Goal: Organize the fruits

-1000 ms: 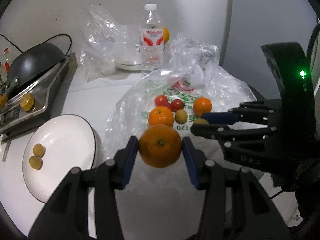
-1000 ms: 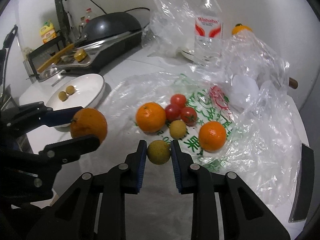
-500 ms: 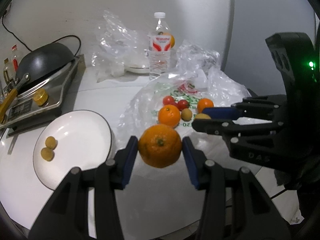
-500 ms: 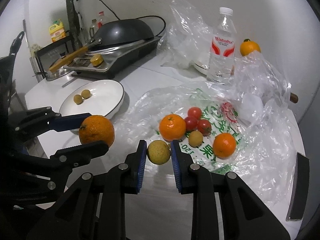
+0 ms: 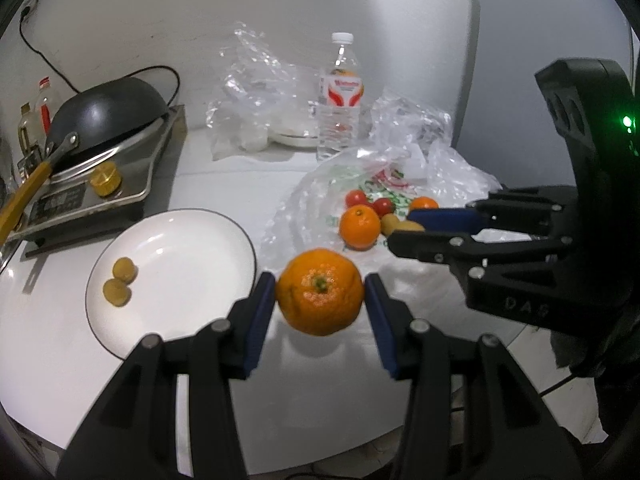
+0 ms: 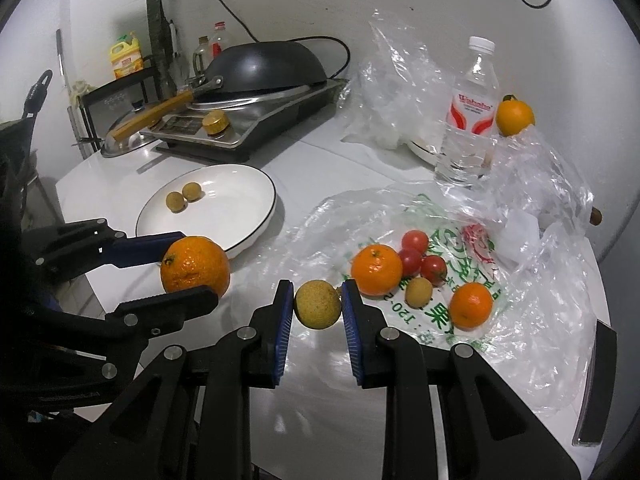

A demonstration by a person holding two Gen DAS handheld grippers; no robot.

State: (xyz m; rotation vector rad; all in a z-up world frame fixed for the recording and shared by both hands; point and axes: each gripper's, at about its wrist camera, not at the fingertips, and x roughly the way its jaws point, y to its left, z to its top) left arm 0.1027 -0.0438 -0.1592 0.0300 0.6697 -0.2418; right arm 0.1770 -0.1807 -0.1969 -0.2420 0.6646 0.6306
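My left gripper (image 5: 320, 298) is shut on a large orange (image 5: 320, 297) and holds it above the table, just right of the white plate (image 5: 192, 240). The plate carries two small yellow-brown fruits (image 5: 120, 282). My right gripper (image 6: 317, 306) is shut on a similar small yellow-brown fruit (image 6: 317, 306), held above the table beside the plastic bag (image 6: 540, 300). On the bag lie two oranges (image 6: 376, 269), three cherry tomatoes (image 6: 420, 256) and one small yellow-brown fruit (image 6: 418, 292). The left gripper and its orange (image 6: 195, 266) also show in the right wrist view.
A black wok sits on a steel cooker (image 6: 256, 108) at the back left. A water bottle (image 6: 470, 120), crumpled clear bags (image 6: 396, 92), a white dish and another orange (image 6: 515, 116) stand at the back. The table's front edge is close below both grippers.
Both grippers have lifted and drawn back from the bag, and shifted left toward the plate, each still holding its fruit.
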